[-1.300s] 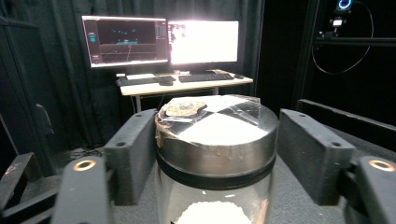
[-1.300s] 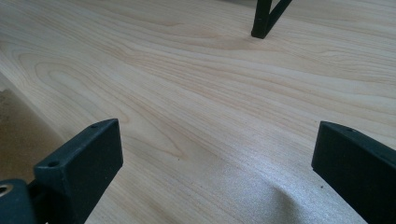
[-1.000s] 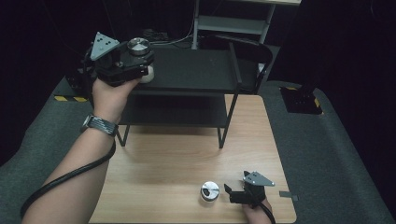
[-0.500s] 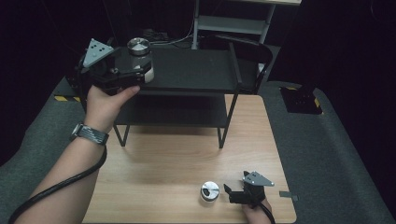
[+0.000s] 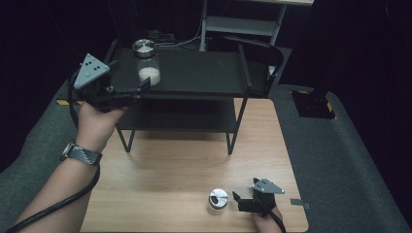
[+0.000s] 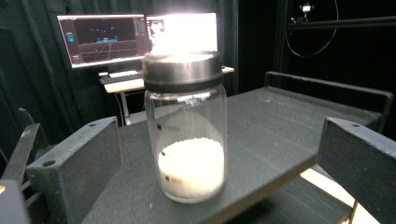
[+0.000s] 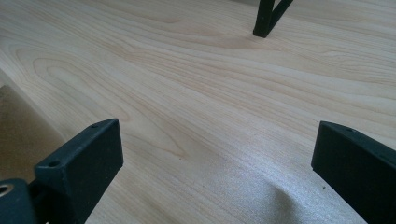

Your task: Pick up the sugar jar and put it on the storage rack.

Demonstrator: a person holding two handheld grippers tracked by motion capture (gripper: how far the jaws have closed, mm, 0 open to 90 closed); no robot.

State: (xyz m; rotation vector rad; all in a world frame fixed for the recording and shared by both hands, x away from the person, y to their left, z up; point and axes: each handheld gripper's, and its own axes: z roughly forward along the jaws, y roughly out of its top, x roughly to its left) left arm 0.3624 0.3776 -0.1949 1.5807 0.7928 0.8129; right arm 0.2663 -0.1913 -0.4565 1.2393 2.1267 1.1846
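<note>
A: What's the jar [image 5: 145,62] look like?
B: Clear glass, metal lid, white granules at the bottom. It stands upright at the far left of the black shelf's [image 5: 194,73] top.
A: Changed since before?
B: Yep, the left gripper [image 5: 127,93] just opened, let go and backed off. The right gripper [image 5: 239,201] sits open beside the small tin [image 5: 218,198].

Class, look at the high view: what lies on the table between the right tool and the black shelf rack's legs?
Bare wood of the table; the small jar stands left of the right tool, not toward the rack.
</note>
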